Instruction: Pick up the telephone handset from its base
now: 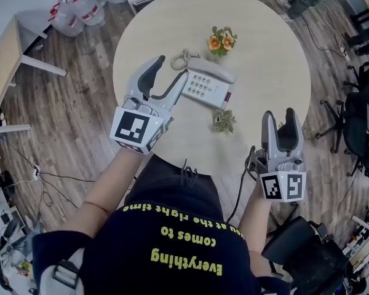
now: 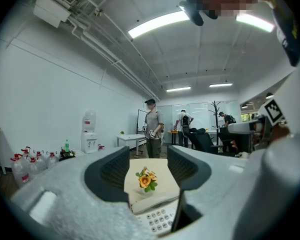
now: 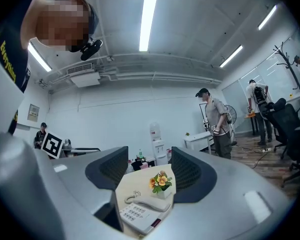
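Observation:
A white telephone base (image 1: pixel 204 88) with a keypad lies in the middle of the round table (image 1: pixel 264 48). Its handset (image 1: pixel 212 69) rests on the base's far side, and a coiled cord (image 1: pixel 181 58) trails to the left. My left gripper (image 1: pixel 170 72) is open just left of the phone, one finger beside the base's near-left edge and nothing between the jaws. The left gripper view looks over the handset (image 2: pixel 155 201) and keypad (image 2: pixel 159 219) between the open jaws (image 2: pixel 149 166). My right gripper (image 1: pixel 278 117) is open near the table's right front edge, apart from the phone (image 3: pixel 137 215).
An orange flower pot (image 1: pixel 221 40) stands just beyond the phone. A small green plant (image 1: pixel 223 121) sits in front of it. Water bottles (image 1: pixel 80 8) stand on the floor at the far left, office chairs (image 1: pixel 357 115) at the right. A person (image 2: pixel 153 128) stands across the room.

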`<state>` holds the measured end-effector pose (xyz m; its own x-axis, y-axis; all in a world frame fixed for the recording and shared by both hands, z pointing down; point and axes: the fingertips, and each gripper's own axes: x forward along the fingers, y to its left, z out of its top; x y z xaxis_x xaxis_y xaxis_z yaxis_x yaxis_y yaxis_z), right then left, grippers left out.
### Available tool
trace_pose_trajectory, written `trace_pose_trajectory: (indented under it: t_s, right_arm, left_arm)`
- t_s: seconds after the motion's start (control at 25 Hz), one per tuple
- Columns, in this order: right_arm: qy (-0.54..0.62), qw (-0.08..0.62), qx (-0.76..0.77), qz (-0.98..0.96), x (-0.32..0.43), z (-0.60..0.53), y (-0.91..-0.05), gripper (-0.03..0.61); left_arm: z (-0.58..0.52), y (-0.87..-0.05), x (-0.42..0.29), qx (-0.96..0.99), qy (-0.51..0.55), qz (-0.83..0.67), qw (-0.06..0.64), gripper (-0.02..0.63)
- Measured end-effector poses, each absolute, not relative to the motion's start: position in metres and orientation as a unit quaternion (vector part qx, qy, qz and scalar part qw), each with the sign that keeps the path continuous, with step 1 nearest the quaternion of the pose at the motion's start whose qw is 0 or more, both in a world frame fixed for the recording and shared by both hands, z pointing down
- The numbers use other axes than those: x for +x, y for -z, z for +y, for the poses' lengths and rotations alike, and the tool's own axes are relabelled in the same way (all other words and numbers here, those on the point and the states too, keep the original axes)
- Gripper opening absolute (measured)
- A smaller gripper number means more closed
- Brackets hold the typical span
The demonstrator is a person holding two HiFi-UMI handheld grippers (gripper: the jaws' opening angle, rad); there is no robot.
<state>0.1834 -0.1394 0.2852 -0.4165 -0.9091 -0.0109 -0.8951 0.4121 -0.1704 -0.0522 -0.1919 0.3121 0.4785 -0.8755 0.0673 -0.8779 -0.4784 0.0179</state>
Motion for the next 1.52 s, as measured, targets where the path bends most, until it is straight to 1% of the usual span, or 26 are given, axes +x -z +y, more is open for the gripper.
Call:
trace_pose_trajectory:
  t_s: [0.2,0.32,0.52,0.72,1.16,1.52]
  right_arm:
    - [0.061,0.051,-0.550,0.831,0.178,-0.146,-0.286,0.265]
    - [0.051,0.052,-0.561,0.825,0.179,-0.147,-0.289,0.252]
    - [0.069,0.039,-0.567,0.820,0.181,-0.148,-0.305,0.253]
    - [0.080,0.033,-0.579,0.811,0.187,-0.154,-0.320,0.247]
    - [0.120,0.019,-0.587,0.801,0.196,-0.172,-0.357,0.245]
    - [0.142,0.011,-0.597,0.790,0.204,-0.185,-0.375,0.247]
  left_arm:
    - [-0.203,-0.324,-0.052,0.867,-0.028,-0.496,0.035,0.238]
    - [-0.212,-0.331,-0.051,0.871,-0.030,-0.489,0.037,0.237]
    - [-0.225,-0.350,-0.040,0.883,-0.041,-0.466,0.047,0.238]
    - [-0.238,-0.377,-0.021,0.899,-0.048,-0.430,0.073,0.238]
    - [-0.279,-0.451,0.011,0.919,-0.122,-0.363,0.096,0.252]
    - [-0.304,-0.505,0.046,0.941,-0.205,-0.256,0.089,0.252]
